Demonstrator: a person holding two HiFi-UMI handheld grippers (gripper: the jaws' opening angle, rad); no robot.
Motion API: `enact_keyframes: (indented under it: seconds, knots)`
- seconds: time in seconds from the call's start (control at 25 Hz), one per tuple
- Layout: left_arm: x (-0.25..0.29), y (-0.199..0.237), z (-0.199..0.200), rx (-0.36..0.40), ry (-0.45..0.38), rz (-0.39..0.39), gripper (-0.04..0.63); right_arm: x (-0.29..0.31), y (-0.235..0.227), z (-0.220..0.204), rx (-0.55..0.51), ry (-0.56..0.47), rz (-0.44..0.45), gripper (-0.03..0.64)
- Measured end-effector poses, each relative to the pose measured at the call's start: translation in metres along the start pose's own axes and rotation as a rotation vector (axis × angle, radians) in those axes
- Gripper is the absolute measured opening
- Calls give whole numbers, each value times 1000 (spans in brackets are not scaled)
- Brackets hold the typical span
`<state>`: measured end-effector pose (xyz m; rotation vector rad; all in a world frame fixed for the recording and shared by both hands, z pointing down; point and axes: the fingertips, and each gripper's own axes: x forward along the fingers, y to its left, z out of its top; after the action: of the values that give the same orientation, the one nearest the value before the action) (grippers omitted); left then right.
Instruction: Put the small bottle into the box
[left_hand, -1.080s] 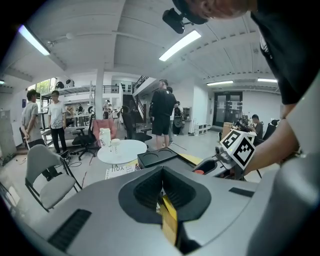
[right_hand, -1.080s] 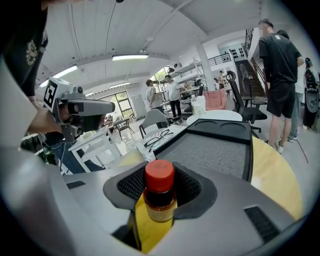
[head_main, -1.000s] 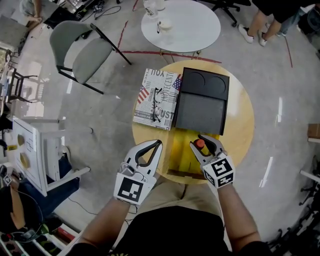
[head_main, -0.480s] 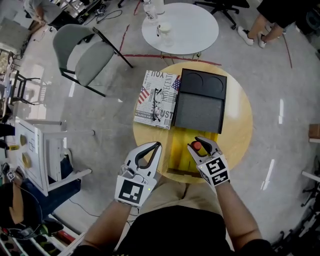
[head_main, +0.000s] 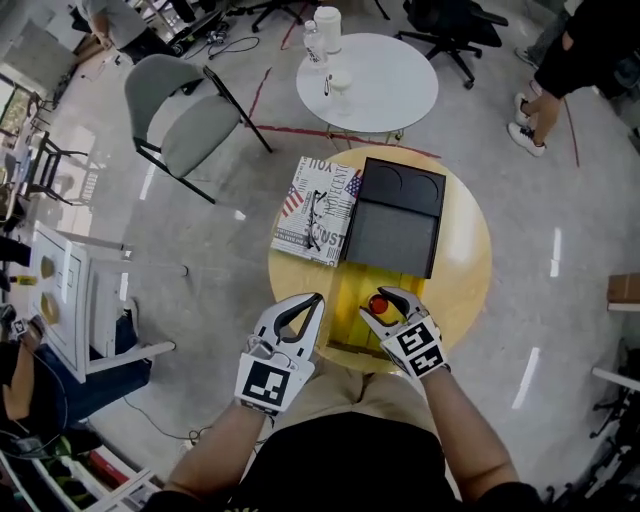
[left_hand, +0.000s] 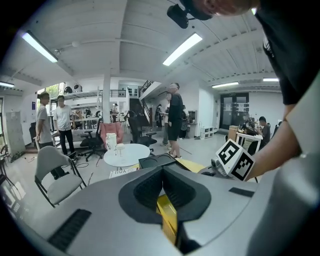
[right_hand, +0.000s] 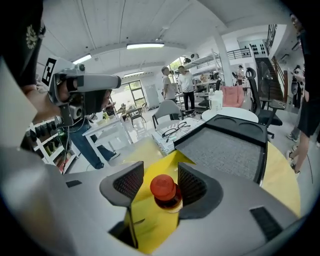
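A small bottle (head_main: 378, 304) with a red cap and dark body stands upright inside the open yellow box (head_main: 348, 300) at the near edge of the round wooden table (head_main: 468, 250). My right gripper (head_main: 383, 300) straddles the bottle (right_hand: 163, 191). Its jaws have just been opening, and a gap shows between the left pad and the cap. The right gripper (right_hand: 160, 175) is open, with the yellow box (right_hand: 150, 222) beneath it. My left gripper (head_main: 318, 298) hovers just left of the box, its tips together and nothing between them. In the left gripper view, the left gripper (left_hand: 163, 169) is shut.
A black tray (head_main: 395, 215) lies beyond the box, and a printed newspaper (head_main: 300, 215) with glasses (head_main: 318, 210) on it sits to its left. A white round table (head_main: 368, 68) and a grey chair (head_main: 185, 115) stand farther off, with people around the room.
The right gripper's jaws have spread away from the bottle, which now stands free between them. Both grippers have shifted a little, the left one slightly upward.
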<state>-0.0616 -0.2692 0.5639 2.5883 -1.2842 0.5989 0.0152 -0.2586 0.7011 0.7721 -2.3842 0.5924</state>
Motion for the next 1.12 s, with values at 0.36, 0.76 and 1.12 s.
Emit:
enact_keyframes:
  seconds: [0.36,0.76,1.12]
  knots:
    - [-25,-8,38,-51,-60,41,18,-61,23,45,-12,-122,7,207]
    - [-45,-21,74,-108,-165,72,17,-128,39,66,-45,-270,-35,23]
    - [-65,-42,83,-101,-186,104,18,-176,50,79,-72,-331,-35,15]
